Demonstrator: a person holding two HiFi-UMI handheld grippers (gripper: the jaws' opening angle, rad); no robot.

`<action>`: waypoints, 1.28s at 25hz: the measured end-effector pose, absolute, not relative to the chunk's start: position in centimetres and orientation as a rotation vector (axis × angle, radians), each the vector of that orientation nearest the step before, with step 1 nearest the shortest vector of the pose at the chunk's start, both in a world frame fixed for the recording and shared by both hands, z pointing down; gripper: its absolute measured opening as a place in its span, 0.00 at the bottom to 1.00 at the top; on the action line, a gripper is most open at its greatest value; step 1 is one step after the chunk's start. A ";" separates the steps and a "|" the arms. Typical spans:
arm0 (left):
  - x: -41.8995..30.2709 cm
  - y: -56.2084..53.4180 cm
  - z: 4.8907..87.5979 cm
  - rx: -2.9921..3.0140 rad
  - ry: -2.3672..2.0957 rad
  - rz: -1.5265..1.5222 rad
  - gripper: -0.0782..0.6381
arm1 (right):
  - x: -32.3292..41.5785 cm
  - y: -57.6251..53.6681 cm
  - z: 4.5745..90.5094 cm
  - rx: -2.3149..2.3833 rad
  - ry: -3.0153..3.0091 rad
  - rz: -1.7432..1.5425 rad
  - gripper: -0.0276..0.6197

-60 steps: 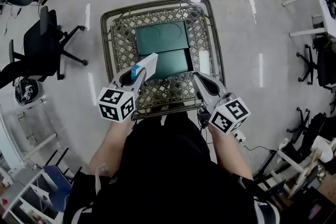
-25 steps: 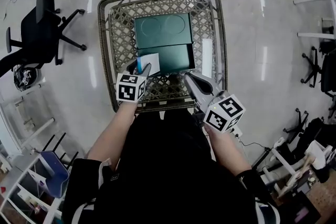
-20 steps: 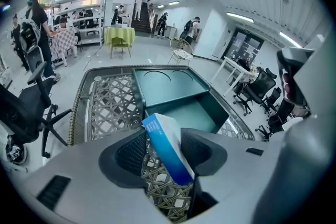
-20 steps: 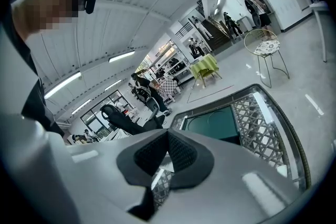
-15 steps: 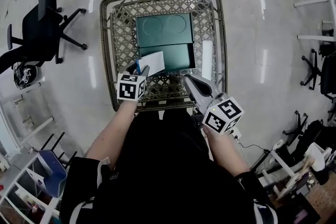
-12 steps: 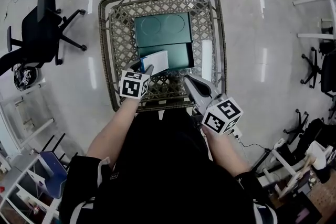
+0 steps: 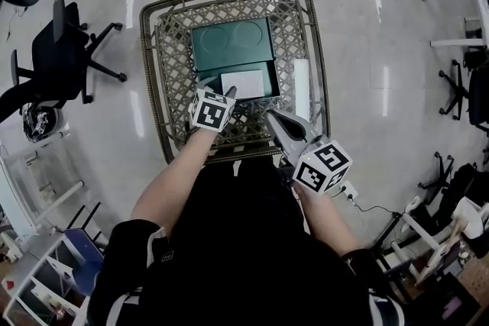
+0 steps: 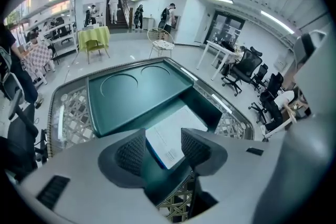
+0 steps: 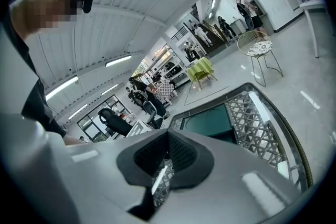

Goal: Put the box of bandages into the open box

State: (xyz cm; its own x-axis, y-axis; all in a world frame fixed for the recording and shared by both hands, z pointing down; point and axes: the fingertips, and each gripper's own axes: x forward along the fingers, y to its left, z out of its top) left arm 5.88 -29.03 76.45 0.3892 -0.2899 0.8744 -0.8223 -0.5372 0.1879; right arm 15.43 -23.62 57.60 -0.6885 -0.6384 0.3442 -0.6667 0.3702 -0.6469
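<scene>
Your right gripper [image 7: 270, 116] is nearest you, over the near rim of the woven basket [image 7: 319, 50]. Its jaws are pressed together with nothing between them, and it takes no part at present.

Your left gripper [image 7: 215, 92] hangs over the near left corner of the open box [image 7: 273, 80]. Its jaws are spread. The near corner of the box of bandages [image 7: 246, 82] shows between the pads with a gap at the left pad, so it does not appear clamped.

The box of bandages lies flat in the tray of the open box. Placement appears complete. What is left, by judgement, is to lift the left gripper clear.

Clearances: the lid [image 7: 233, 46] stands open directly beyond the tray, so withdraw upward and toward you, not forward. A white strip [image 7: 302, 86] lies just right of the open box. The basket walls enclose all sides. An office chair [image 7: 65, 50] stands well off to the left.
</scene>
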 end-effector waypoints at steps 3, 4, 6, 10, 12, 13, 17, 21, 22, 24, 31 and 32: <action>5.0 -29.8 75.6 2.044 -0.987 1.069 0.38 | 15.2 -23.6 57.1 1.234 -2.580 1.224 0.06; 4.8 -30.0 75.1 2.051 -0.996 1.054 0.38 | 15.2 -23.6 56.9 1.237 -2.583 1.216 0.06; 4.4 -30.1 73.8 2.059 -1.015 1.026 0.38 | 15.1 -23.7 56.3 1.246 -2.591 1.190 0.06; 3.9 -30.4 70.5 2.118 -1.058 0.921 0.38 | 14.9 -23.9 54.4 1.277 -2.620 1.104 0.06; 3.6 -30.3 68.8 2.150 -1.077 0.839 0.38 | 14.6 -23.9 53.2 1.292 -2.637 1.053 0.06; 3.3 -30.2 67.8 2.164 -1.087 0.790 0.38 | 14.4 -23.8 52.6 1.298 -2.643 1.029 0.06; 2.1 -29.2 64.1 2.226 -1.102 0.620 0.37 | 13.6 -23.0 50.5 1.331 -2.659 0.942 0.06; 0.2 -28.4 60.8 2.302 -1.113 0.536 0.31 | 13.0 -22.3 48.1 1.397 -2.678 0.839 0.06; -0.4 -28.3 60.0 2.319 -1.117 0.516 0.30 | 12.9 -22.0 47.5 1.418 -2.681 0.816 0.06; -1.4 -28.1 58.5 2.355 -1.120 0.477 0.28 | 12.9 -21.6 46.6 1.464 -2.684 0.774 0.06; -4.8 -27.7 53.5 2.450 -1.135 0.378 0.23 | 14.2 -20.6 44.3 1.563 -2.670 0.646 0.06; -5.0 -27.5 52.8 2.453 -1.140 0.366 0.23 | 14.7 -20.3 43.9 1.569 -2.666 0.629 0.06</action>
State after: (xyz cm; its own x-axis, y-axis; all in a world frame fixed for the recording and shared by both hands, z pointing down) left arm -4.99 -27.47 52.83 0.6314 -0.6655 0.3980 -0.7728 -0.5824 0.2523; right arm 14.65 -20.34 43.86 -0.5058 -0.8426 0.1851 -0.8364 0.4265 -0.3442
